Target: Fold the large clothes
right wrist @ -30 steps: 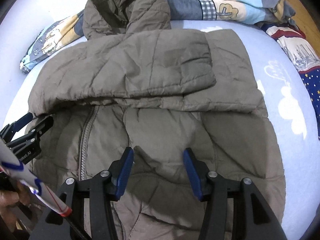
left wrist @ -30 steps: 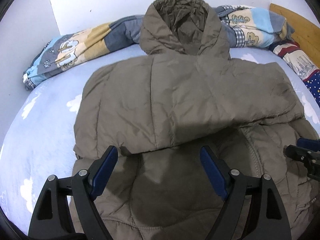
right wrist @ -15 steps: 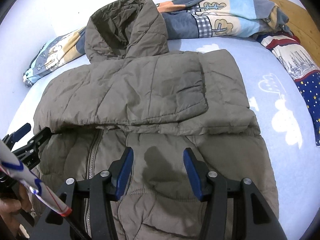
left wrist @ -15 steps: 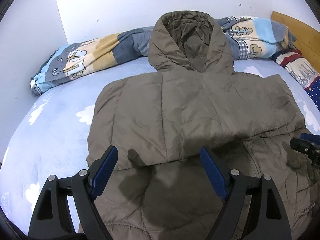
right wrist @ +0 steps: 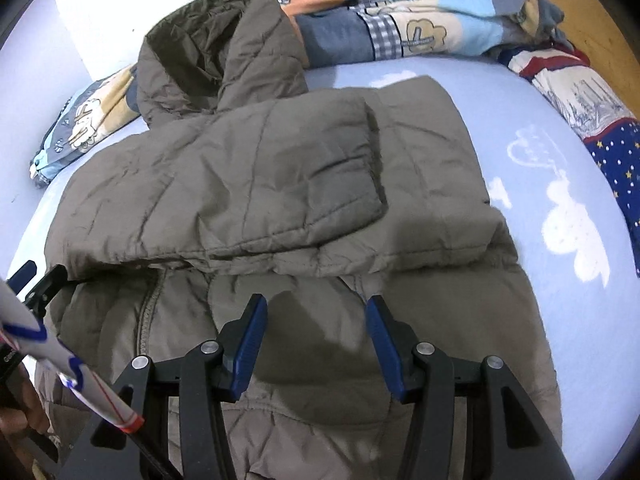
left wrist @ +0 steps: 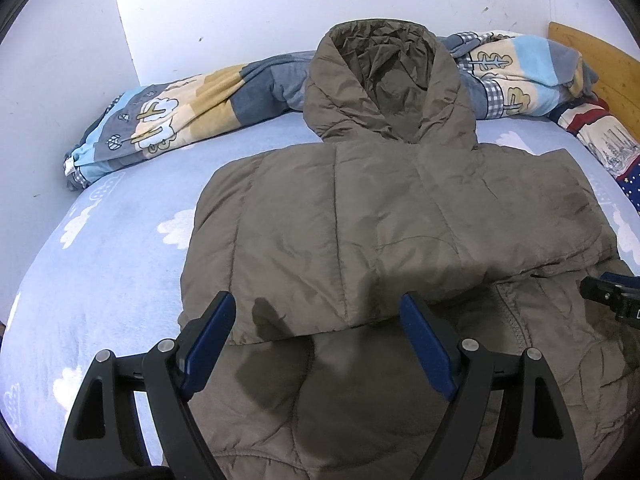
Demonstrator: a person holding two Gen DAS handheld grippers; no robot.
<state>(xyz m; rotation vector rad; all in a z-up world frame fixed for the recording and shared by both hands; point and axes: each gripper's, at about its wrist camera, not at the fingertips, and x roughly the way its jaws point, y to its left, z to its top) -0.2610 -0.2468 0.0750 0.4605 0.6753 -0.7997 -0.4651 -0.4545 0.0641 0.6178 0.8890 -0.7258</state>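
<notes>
An olive-brown hooded puffer jacket (left wrist: 360,232) lies front up on the bed, its hood (left wrist: 384,80) toward the wall. Both sleeves are folded across the chest, the upper one (right wrist: 248,184) ending in a cuff near the middle. My left gripper (left wrist: 316,304) hovers over the jacket's lower left part, open wide, nothing between its blue pads (left wrist: 208,332). My right gripper (right wrist: 316,302) hangs over the lower right part, open about half as wide and empty. Each gripper's tip shows at the edge of the other view: the right gripper (left wrist: 612,300), the left gripper (right wrist: 36,288).
The bed has a light blue sheet with white clouds (left wrist: 100,248). A rolled patchwork blanket (left wrist: 168,128) lies along the wall behind the hood, and a star-patterned cloth (right wrist: 608,136) at the right. A wooden headboard (left wrist: 600,60) stands far right. A hand (right wrist: 20,420) shows low at the left.
Both views have shifted, so the jacket sits lower in each and more wall shows. The jacket lies as before and neither gripper's width has changed.
</notes>
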